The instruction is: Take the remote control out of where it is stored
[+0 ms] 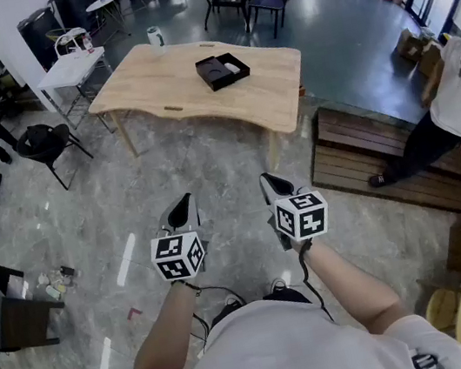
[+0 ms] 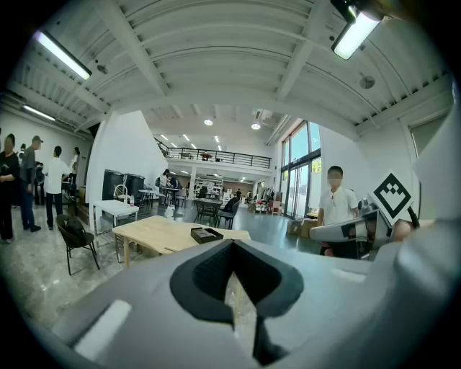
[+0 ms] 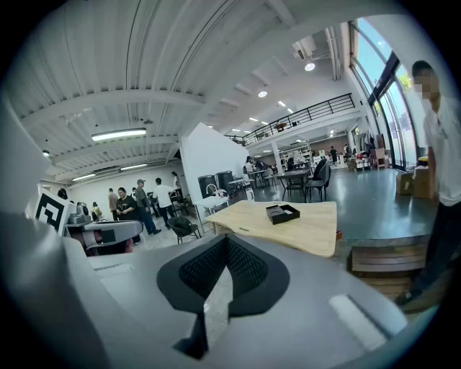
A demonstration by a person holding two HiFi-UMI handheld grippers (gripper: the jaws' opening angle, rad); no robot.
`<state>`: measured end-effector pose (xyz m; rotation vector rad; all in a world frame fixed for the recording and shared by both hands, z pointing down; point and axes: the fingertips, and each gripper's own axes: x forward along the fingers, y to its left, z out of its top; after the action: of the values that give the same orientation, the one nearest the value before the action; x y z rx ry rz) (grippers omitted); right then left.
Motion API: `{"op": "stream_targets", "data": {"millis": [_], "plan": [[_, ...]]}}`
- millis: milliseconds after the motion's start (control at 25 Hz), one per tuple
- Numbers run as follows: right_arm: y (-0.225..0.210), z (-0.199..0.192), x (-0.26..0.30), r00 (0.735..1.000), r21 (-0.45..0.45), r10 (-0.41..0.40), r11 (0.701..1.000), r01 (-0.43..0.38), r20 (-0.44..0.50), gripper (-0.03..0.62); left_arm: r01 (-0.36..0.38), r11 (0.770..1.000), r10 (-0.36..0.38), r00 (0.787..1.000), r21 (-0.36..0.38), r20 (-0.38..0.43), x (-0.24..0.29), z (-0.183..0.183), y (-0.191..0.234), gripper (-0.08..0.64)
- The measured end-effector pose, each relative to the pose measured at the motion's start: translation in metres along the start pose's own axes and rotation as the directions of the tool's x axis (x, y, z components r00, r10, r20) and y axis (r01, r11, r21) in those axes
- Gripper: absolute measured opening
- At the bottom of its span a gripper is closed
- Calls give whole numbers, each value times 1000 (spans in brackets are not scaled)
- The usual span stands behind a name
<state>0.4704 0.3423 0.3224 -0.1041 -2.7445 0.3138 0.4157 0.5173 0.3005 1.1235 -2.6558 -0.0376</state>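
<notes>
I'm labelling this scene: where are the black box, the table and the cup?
black box [image 1: 213,73], head view, its dark inner floor.
table [image 1: 150,80], head view, bare top beside the box.
cup [image 1: 155,38], head view, its side.

On the table [image 1: 161,83], the black box's [image 1: 223,70] contents are too small to identify; a person [image 1: 458,95] right of the table is cropped.

Black box [image 1: 223,70] on wooden table [image 1: 152,91]; white cup [image 1: 155,38] at far edge.
</notes>
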Motion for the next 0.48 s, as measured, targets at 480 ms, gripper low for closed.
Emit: {"op": "stream_targets", "data": {"millis": [480], "plan": [[-7, -3, -5, 1000, 18, -10, 1000, 10, 3, 25, -11, 1000, 11, 1000, -13, -8, -3, -6, 3, 0]]}}
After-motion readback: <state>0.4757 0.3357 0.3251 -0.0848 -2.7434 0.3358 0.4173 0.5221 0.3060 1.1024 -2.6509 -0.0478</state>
